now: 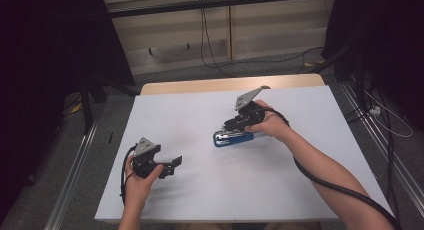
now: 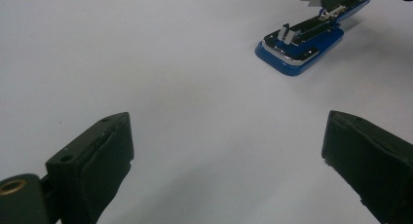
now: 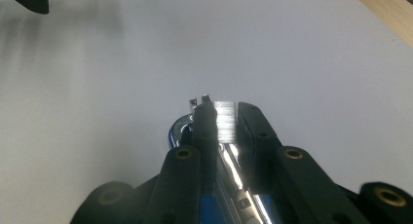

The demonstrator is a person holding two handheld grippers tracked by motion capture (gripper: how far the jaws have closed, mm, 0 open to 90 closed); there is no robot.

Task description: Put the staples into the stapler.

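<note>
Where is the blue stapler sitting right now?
In the high view the blue stapler lies on the white table just right of centre, under the right gripper, whose jaws are closed on its metal top; the left gripper is well apart.

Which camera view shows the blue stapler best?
The left gripper view: the blue stapler lies unobstructed, base and metal track clear. In the high view it sits small, partly under the right gripper. The right gripper view shows mostly its metal between the jaws.

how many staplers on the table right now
1. The blue stapler lies right of the table's middle, under the right gripper, whose jaws are closed on its metal part. The left gripper sits open, apart from it.
</note>
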